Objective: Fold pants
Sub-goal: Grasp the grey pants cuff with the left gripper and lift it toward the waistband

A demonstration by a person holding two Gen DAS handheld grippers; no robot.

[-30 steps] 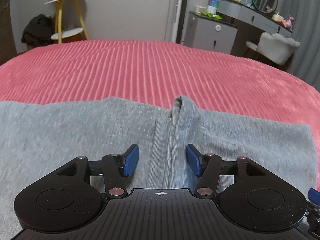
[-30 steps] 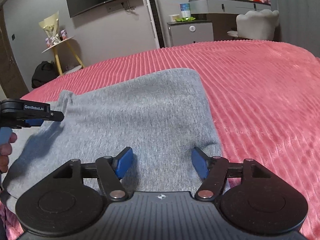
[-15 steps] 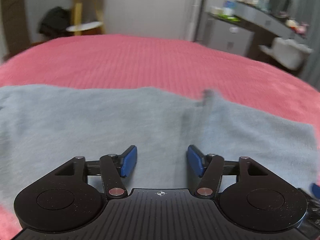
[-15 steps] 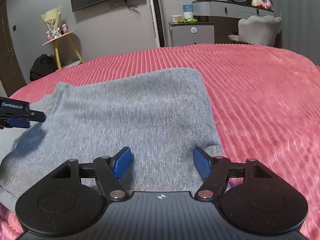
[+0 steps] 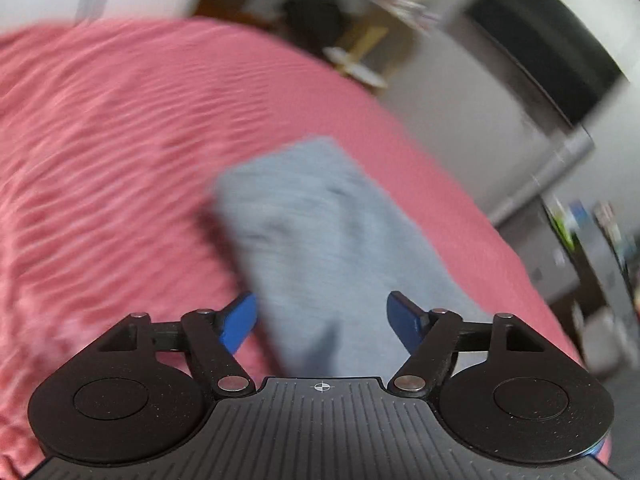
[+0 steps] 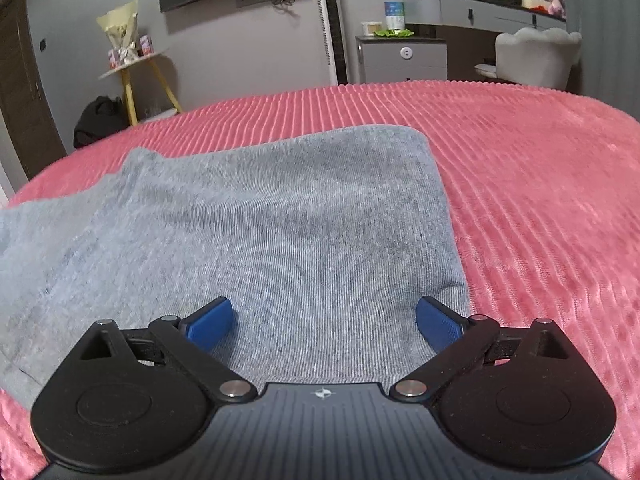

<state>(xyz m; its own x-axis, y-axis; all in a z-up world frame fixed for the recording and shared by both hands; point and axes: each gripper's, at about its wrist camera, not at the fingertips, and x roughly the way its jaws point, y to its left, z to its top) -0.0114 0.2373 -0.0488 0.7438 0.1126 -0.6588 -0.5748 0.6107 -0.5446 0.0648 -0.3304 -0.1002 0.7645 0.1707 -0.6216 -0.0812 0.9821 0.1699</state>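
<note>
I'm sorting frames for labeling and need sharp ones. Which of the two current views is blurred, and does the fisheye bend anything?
Left wrist view: heavy motion smear over the pants and bedspread, only the left tongs sharp. Right wrist view: crisp knit on the pants, open right tongs; the bed edge bows.

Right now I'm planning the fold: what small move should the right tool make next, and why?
Probably ease the right tool down and close on the gray pants at their near right edge; its jaws stand open over that fabric, holding nothing, and the pants lie flat on the pink bedspread.
</note>
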